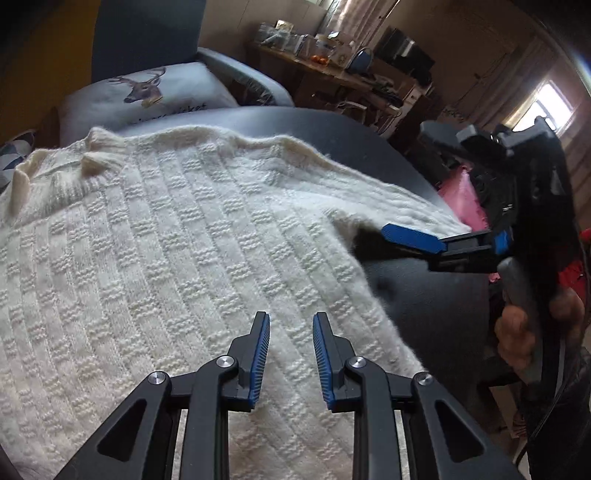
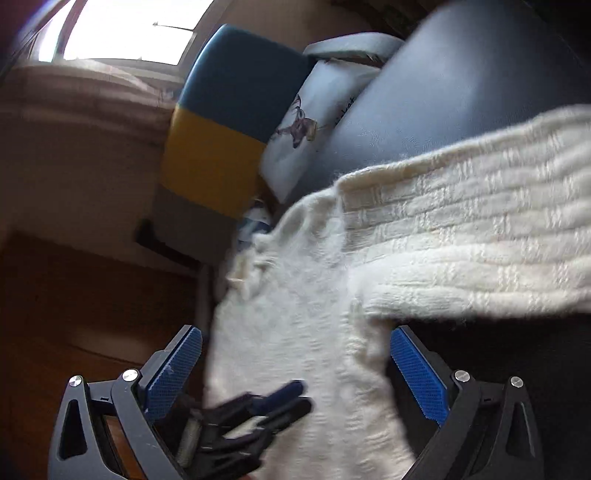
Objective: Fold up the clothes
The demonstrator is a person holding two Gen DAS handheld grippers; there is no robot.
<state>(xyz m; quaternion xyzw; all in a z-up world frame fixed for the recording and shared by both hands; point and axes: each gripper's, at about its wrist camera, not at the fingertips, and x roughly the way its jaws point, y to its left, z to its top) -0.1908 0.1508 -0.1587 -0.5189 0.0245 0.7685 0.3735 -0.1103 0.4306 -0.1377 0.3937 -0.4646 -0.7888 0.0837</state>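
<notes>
A cream knitted sweater point(image 1: 166, 240) lies spread on a dark blue-grey padded surface point(image 1: 417, 291), with its collar point(image 1: 92, 155) at the upper left. My left gripper point(image 1: 291, 317) hovers open just above the sweater's body, nothing between its fingers. A sleeve point(image 1: 406, 210) runs to the right. There my right gripper point(image 1: 406, 240), held by a hand point(image 1: 517, 332), sits at the armpit. In the right wrist view the right gripper point(image 2: 295, 332) stands wide open with sweater fabric point(image 2: 295, 350) lying between its fingers. The left gripper point(image 2: 288, 398) shows blurred low down.
A cushion with a deer print point(image 1: 147, 92) rests on a blue armchair point(image 1: 147, 33) behind the surface. Pink cloth point(image 1: 461, 199) lies past the right edge. A cluttered wooden table point(image 1: 332, 70) stands at the back. Wooden floor point(image 2: 74, 295) shows below the sweater's edge.
</notes>
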